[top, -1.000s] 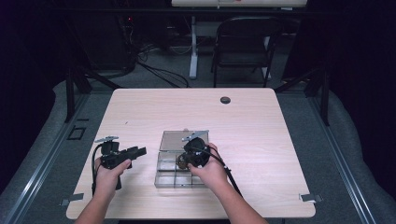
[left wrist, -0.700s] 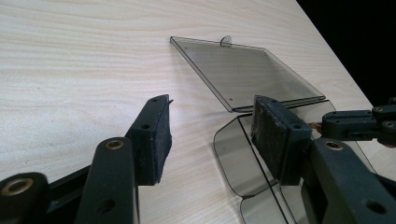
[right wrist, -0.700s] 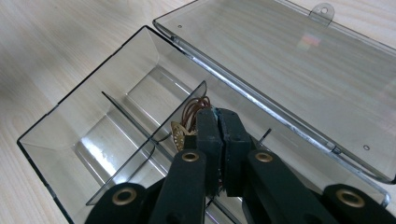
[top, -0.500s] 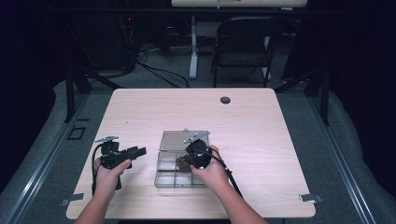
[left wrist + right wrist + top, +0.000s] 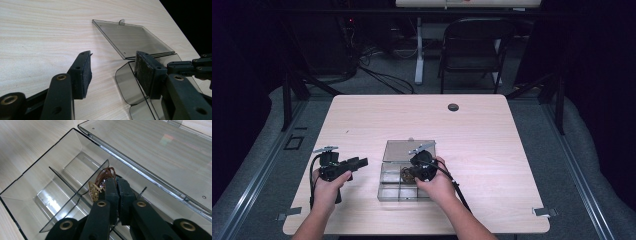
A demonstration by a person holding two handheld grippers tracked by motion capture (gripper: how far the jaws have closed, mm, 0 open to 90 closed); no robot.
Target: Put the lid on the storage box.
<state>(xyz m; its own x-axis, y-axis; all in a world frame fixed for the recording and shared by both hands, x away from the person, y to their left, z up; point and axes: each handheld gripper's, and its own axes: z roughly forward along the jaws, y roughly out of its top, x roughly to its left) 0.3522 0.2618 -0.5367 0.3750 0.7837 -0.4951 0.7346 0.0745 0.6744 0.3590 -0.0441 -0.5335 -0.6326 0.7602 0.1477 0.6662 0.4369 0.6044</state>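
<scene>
On the left, the left gripper [image 5: 357, 163] hangs above the table [image 5: 492, 145] beside the clear box [image 5: 391, 187], jaws spread with nothing between them. To the right, the right gripper [image 5: 115, 181] dips into the box's compartment by the open lid [image 5: 402, 150], jaws clamped on a bundle of brown cords [image 5: 106, 174] with a small gold leaf-shaped charm [image 5: 94, 190].

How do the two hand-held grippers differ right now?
The left gripper has its jaws spread wide with nothing between them, while the right gripper has its jaws shut on a coppery wire trinket. The left gripper hovers beside the clear box over bare table; the right gripper reaches into the clear box. Both are black, each held in one hand.
</scene>
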